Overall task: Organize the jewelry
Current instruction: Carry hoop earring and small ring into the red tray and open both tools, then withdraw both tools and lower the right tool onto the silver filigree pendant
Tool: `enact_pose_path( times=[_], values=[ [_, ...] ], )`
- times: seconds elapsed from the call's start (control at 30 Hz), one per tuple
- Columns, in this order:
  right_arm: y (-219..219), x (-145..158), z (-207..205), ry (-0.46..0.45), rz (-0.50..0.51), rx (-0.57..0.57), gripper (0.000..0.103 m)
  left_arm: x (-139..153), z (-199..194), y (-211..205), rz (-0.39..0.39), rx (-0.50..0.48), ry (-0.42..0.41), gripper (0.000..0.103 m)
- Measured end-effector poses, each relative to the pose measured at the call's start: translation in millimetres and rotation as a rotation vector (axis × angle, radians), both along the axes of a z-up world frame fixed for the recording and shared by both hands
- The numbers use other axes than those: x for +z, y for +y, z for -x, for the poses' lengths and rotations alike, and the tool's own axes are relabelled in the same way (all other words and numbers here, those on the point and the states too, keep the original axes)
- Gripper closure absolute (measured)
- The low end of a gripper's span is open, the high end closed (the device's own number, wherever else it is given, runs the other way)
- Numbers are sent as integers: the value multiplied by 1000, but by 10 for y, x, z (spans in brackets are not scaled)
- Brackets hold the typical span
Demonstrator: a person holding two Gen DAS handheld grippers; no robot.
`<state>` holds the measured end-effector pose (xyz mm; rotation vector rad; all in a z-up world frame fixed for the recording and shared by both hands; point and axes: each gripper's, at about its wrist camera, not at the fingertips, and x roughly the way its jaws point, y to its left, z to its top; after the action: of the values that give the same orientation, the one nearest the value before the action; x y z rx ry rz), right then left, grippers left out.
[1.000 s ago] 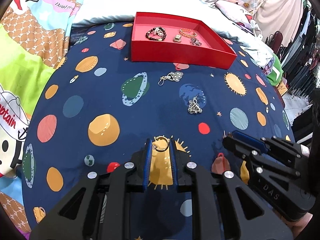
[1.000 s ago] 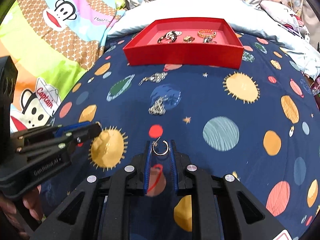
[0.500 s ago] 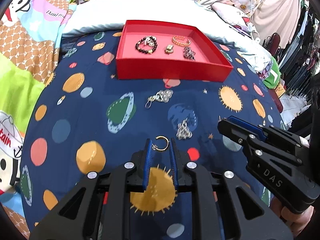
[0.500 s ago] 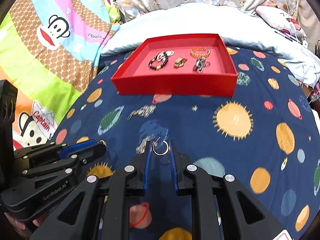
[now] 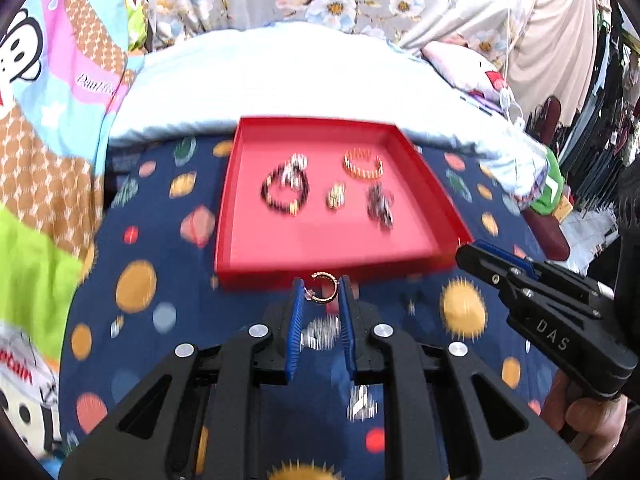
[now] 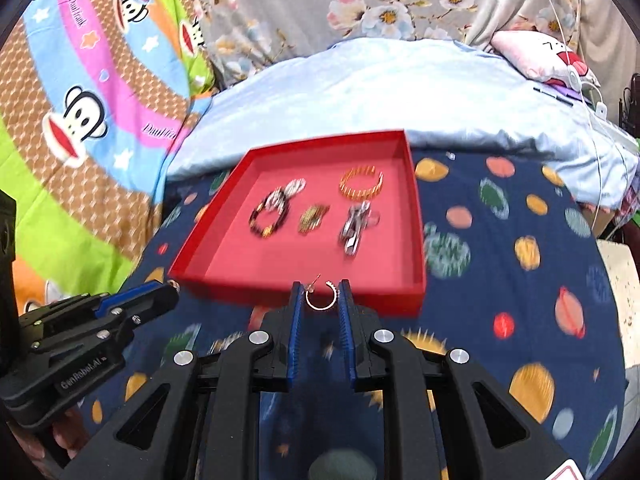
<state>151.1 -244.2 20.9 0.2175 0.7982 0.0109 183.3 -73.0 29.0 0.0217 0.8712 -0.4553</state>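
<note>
My left gripper (image 5: 321,290) is shut on a gold hoop earring (image 5: 325,288), held just short of the near wall of the red tray (image 5: 248,274). My right gripper (image 6: 320,296) is shut on a second hoop earring (image 6: 321,298), at the near wall of the red tray (image 6: 224,284). The tray holds a dark bead bracelet (image 5: 285,196), a gold bangle (image 5: 362,163), a small gold piece (image 5: 335,196) and a silver piece (image 5: 381,204). Silver chain pieces (image 5: 320,334) lie blurred on the cloth below the left gripper. Each gripper shows in the other's view: the right (image 5: 536,292), the left (image 6: 92,320).
The tray sits on a navy planet-print cloth (image 6: 500,264) over a bed. A pale blue quilt (image 6: 400,92) lies behind the tray. A bright cartoon-monkey blanket (image 6: 88,112) is on the left. A pink pillow (image 6: 548,58) and a white cable are at the far right.
Both grippers have moved forward to the tray's near wall, each still holding its earring. The silver chains on the cloth have passed under the grippers.
</note>
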Motion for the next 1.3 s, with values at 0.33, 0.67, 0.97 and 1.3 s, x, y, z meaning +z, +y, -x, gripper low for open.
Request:
enact_pose_path(
  times=[0.33,0.67,0.97,1.3],
  values=[
    [-85,-169,-580,36,-29,8,87,-82,-637,-221,7,24,11,86],
    [-102,-361,-669,67,-38,-18,83,-300,-841,-246,-11,47,60,83],
    [-145,-151,-445,21,-24,-41,72,-147,-690,17,-10,112,12,49],
    [11,-144,174,47,-18,-30,72,-186,-152,377,-45,135,30,48]
  ],
)
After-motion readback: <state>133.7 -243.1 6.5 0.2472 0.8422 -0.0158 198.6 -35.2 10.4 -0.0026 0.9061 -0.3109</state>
